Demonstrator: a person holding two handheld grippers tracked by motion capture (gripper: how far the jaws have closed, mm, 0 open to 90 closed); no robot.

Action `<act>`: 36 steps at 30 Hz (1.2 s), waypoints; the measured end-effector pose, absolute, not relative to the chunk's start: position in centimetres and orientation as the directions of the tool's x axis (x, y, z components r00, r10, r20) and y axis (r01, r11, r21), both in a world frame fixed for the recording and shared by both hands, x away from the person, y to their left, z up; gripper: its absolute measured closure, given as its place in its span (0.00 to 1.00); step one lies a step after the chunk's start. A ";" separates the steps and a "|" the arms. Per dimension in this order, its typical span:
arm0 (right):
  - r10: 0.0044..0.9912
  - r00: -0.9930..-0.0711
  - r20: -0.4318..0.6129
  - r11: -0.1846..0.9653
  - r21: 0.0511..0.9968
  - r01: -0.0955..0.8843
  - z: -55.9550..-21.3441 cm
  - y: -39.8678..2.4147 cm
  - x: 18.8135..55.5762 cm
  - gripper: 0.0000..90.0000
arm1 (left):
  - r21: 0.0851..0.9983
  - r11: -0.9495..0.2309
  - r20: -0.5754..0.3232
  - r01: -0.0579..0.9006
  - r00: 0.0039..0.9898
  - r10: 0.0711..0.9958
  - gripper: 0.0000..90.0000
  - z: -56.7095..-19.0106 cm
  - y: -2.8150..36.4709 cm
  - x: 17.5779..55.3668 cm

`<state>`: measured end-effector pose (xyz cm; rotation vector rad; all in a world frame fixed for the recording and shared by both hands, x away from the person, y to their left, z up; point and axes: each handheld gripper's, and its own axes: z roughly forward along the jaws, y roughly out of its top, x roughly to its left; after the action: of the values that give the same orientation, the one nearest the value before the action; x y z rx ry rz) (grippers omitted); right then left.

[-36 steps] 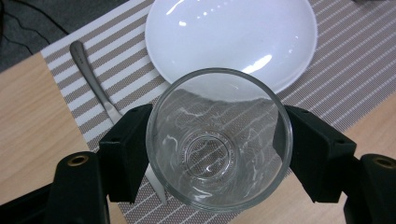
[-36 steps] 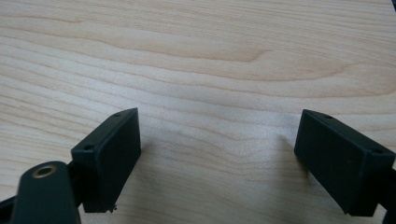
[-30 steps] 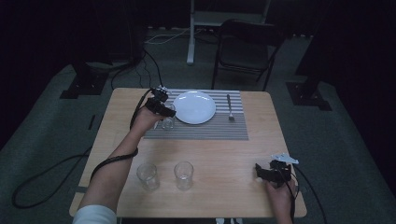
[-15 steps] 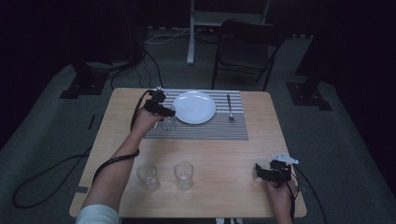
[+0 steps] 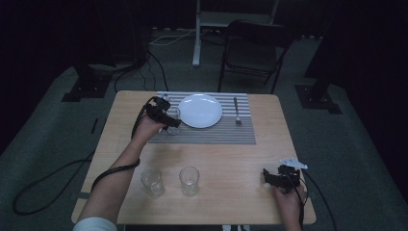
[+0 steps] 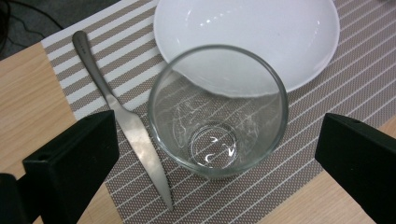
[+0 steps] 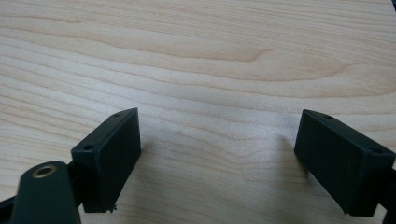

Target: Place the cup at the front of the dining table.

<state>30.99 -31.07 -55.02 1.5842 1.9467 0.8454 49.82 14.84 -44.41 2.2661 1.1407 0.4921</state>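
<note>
On the striped placemat [image 6: 299, 140], the left tongs [image 6: 210, 154], just opened, stand clear of the clear, smooth, breakable glass tumbler [image 6: 217, 112]; regrip its sidewall; right tongs [image 7: 219, 158] apart, empty.

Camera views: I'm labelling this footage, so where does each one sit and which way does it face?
High view: above the person's side, looking forward and down on the table; both forearms and grippers show.
Left gripper view: rides the left gripper, looking down on a glass between open black jaws.
Right gripper view: rides the right gripper, facing bare tabletop.
Shared: glass, knife and plate also appear from above.
</note>
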 end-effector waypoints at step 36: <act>0.978 -0.208 0.011 0.136 0.725 0.676 -55.0 -31.1 31.0 0.16 | 0.725 -0.370 -0.003 0.581 0.540 0.842 0.00 -48.8 21.7 42.8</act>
<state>31.00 -31.07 -55.02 1.5837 1.9468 0.8453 42.85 21.74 -48.80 2.0907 1.1449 0.4884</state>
